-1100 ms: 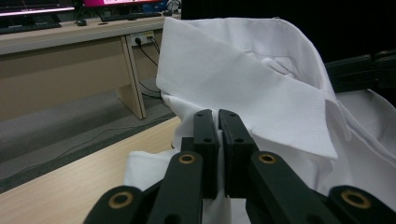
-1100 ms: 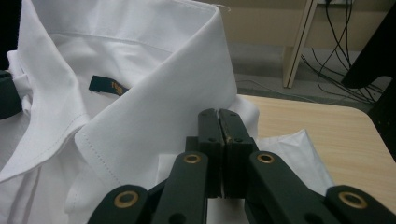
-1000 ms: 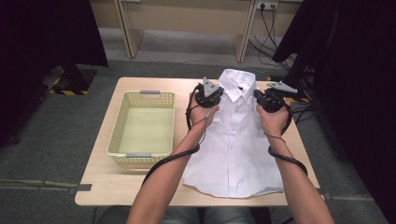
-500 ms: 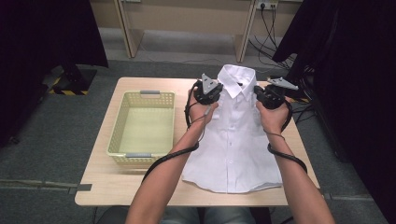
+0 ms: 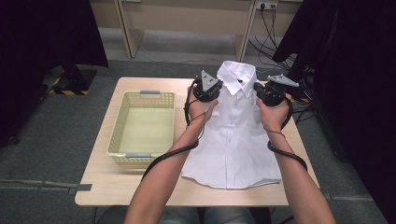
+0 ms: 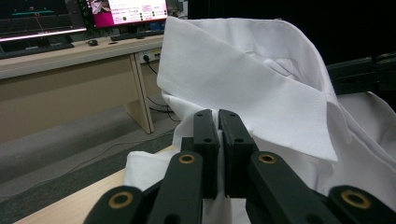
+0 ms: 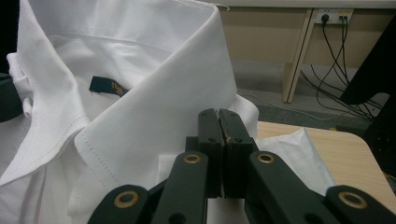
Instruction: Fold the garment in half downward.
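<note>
**Supervisor:** Report the state of both tools.

**Operator:** I read the left gripper with its jaws pressed together, no gap between the pads. In the left gripper view, white fabric lies around and under the jaw tips; I cannot tell whether cloth is pinched between them. The right gripper shows the same condition: jaws closed flat against each other, fabric just beneath the tips, grip on cloth not confirmed.

**Supervisor:** Location of the workpiece?

**Operator:** The white dress shirt lies buttoned and face up on the wooden table. Its collar sits between my two tools and slightly ahead of them. The left gripper is at the shirt's left shoulder, the right gripper at its right shoulder. From the right gripper view, the collar stands raised just ahead of the jaws, with a dark label inside the neck.

**Supervisor:** Anything else near the tools?

**Operator:** A yellow plastic basket stands to the left of the left gripper, apart from the shirt.
</note>
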A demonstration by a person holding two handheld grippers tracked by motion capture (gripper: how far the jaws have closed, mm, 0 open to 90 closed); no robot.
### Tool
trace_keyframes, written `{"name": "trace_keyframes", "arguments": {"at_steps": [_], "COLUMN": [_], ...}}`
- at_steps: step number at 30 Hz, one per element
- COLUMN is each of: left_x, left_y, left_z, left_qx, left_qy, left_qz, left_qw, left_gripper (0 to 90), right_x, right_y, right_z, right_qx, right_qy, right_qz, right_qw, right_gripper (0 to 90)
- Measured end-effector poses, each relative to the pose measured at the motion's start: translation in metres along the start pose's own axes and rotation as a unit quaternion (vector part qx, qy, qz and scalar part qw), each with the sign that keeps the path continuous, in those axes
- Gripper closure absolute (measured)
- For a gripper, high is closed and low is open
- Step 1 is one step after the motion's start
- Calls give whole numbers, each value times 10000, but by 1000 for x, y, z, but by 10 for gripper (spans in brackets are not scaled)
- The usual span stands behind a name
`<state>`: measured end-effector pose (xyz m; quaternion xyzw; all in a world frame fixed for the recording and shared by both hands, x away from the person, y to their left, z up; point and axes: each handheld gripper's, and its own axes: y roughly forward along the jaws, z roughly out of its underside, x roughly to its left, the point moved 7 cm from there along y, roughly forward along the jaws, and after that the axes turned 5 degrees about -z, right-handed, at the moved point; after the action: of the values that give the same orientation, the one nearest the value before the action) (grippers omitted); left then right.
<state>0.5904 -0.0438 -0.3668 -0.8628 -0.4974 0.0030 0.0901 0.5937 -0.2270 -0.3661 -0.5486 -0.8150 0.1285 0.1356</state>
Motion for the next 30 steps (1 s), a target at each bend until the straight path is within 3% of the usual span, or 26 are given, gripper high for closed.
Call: {"name": "trace_keyframes", "arguments": {"at_steps": [30], "left_x": [5], "left_y": [-3], "left_z": [-13], "left_qx": [-158], "left_qy": [137], "left_qz": [-32], "left_qw": [9998], "left_gripper": [858], "right_x": [5], "right_y": [-2], "right_z": [-15], "right_qx": [-151], "right_qy": [-30], "right_qz": [-7], "right_qw": [9999], "right_gripper": [887]}}
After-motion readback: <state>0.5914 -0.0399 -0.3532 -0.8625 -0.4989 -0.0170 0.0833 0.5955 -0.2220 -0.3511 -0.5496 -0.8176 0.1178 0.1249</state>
